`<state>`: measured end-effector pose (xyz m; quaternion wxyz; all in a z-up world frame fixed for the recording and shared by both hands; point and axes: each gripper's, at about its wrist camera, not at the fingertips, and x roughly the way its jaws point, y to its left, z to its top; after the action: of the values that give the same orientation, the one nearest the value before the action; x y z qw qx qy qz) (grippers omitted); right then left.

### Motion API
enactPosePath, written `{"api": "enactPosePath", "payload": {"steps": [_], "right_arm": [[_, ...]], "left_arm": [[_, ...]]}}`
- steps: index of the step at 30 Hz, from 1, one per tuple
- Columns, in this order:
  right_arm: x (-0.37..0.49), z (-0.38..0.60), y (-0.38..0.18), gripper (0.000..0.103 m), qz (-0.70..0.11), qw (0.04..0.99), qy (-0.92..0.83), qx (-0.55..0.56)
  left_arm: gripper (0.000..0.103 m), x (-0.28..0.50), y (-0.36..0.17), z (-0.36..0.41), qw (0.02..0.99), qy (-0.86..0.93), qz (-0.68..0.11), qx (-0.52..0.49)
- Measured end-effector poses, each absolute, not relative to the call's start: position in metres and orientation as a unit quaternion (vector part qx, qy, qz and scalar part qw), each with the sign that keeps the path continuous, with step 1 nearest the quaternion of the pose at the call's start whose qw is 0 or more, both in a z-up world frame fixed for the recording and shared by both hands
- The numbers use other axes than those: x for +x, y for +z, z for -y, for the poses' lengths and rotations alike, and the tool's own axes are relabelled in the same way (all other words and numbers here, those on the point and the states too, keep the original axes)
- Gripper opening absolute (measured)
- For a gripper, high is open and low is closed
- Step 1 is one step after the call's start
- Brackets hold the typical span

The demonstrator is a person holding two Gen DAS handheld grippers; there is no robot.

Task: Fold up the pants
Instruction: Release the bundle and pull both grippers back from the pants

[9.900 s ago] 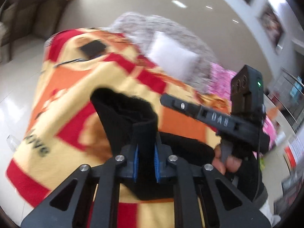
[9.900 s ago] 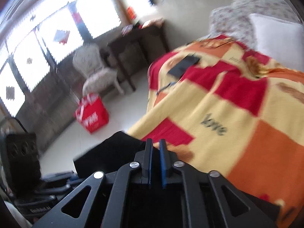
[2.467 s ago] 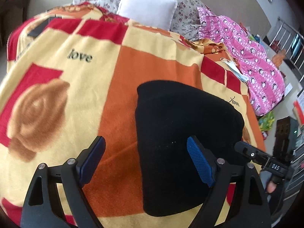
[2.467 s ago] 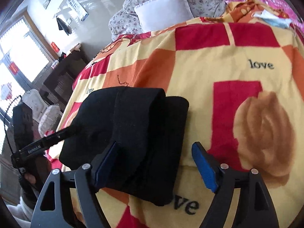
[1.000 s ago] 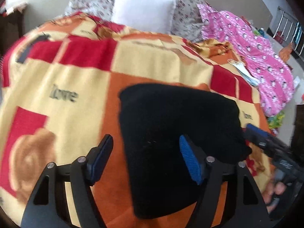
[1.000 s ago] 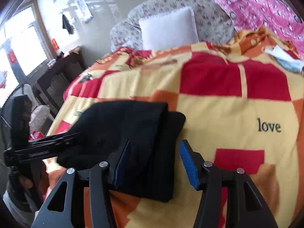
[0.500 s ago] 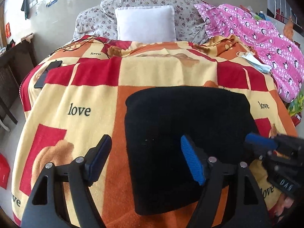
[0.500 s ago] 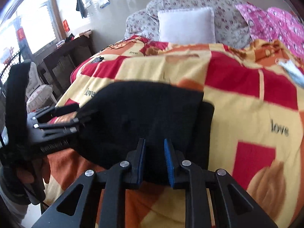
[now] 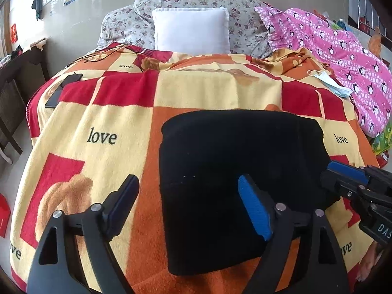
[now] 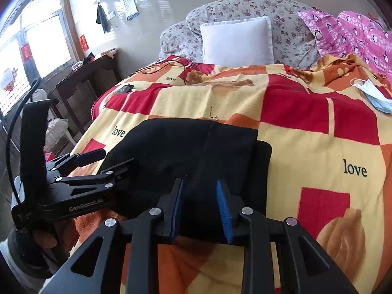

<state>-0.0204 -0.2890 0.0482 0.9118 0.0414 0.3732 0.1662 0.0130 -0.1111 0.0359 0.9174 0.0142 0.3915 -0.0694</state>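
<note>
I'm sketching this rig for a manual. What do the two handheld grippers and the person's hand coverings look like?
Both grippers are matte black frames with triangular cut-outs, silver screws and blue ribbed pads. The left gripper carries white lettering on its side and a black cable looping from a tall black block at the rear, seen in the right wrist view. The right gripper shows partial white letters in the left wrist view. The left hand wears a dark sleeve.

Pants (image 9: 235,171): solid black. Blanket (image 9: 110,112): checked red, orange and pale yellow, black "love" lettering, tan rose motifs. Pillow (image 9: 191,30): plain white. Quilt (image 9: 245,12) behind it: grey with small dark-red florals. Duvet (image 9: 343,49): pink, white dots, penguins. Face mask (image 10: 374,95): light blue. Gripper pads (image 9: 254,208): blue, black frames.
</note>
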Motion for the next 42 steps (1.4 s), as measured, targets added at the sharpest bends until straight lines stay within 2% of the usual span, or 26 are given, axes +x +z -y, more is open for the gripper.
{"api": "enactPosePath", "payload": {"steps": [3, 10, 15, 22, 27, 33, 42], "right_arm": [[-0.020, 0.288, 0.045, 0.035, -0.376, 0.912, 0.160, 0.037], [-0.022, 0.293, 0.039, 0.038, -0.385, 0.908, 0.157, 0.048], [-0.028, 0.294, 0.048, 0.051, -0.375, 0.911, 0.161, 0.058], [-0.032, 0.283, 0.051, 0.052, -0.372, 0.912, 0.164, 0.050], [-0.035, 0.278, 0.054, 0.062, -0.366, 0.915, 0.162, 0.045], [-0.037, 0.275, 0.053, 0.068, -0.365, 0.917, 0.153, 0.044], [-0.040, 0.275, 0.054, 0.068, -0.366, 0.917, 0.152, 0.045]], "left_arm": [[0.083, 0.011, 0.037, 0.111, 0.919, -0.069, -0.389, 0.016], [0.083, 0.002, 0.042, 0.108, 0.922, -0.066, -0.381, 0.022], [0.083, -0.005, 0.046, 0.107, 0.923, -0.071, -0.376, 0.024], [0.083, -0.013, 0.051, 0.106, 0.929, -0.048, -0.366, 0.036], [0.083, -0.018, 0.052, 0.099, 0.931, -0.046, -0.360, 0.025], [0.083, -0.025, 0.052, 0.096, 0.934, -0.046, -0.355, 0.019], [0.083, -0.029, 0.050, 0.091, 0.933, -0.046, -0.358, 0.008]]}}
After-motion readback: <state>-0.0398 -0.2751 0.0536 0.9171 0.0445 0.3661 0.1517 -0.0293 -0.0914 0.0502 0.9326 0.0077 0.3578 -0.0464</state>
